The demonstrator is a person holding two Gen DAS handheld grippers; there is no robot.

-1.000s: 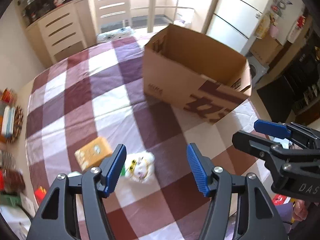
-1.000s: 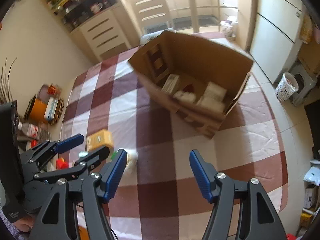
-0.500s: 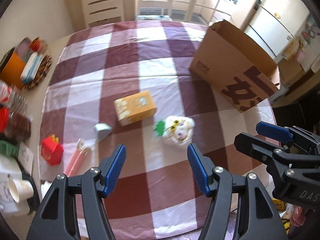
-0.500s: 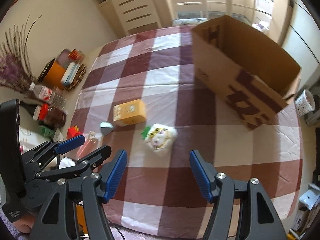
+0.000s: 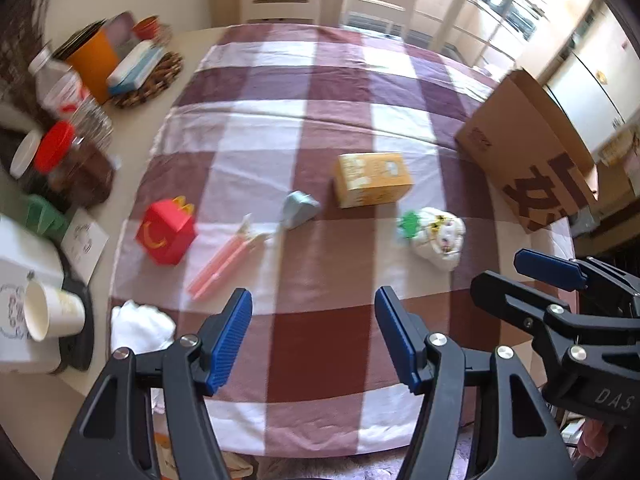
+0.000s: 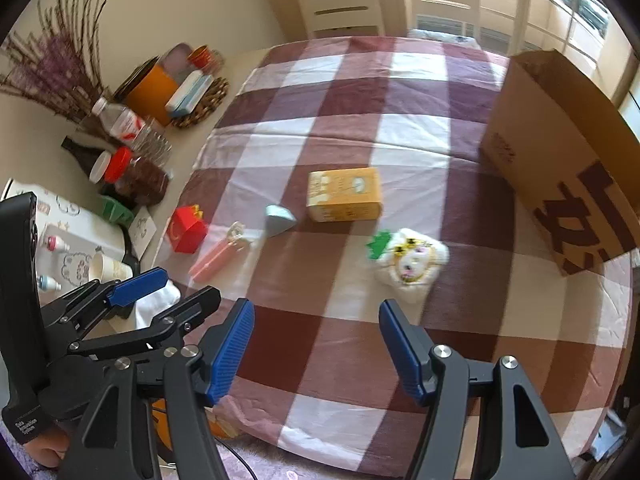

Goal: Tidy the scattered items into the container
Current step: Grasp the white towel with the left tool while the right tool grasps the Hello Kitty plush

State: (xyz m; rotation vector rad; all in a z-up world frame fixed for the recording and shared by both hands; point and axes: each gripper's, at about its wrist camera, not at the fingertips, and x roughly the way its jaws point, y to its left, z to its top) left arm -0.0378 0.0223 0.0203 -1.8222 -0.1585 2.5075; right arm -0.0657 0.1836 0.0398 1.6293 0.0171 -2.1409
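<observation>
Both the left tool (image 5: 314, 338) and the right tool (image 6: 316, 346) hung over the near edge of the bench (image 5: 320, 344) with their blue pads parted about halfway and nothing between them. On the checked cloth lay a yellow carton (image 5: 372, 179), a white plush toy (image 5: 438, 237) just beside it, a grey cone-shaped piece (image 5: 298, 210), a pink tube (image 5: 224, 258) and a red Happy Meal box (image 5: 166, 232). The cardboard box (image 5: 528, 164) stood at the bench's far right, well apart from the red box.
</observation>
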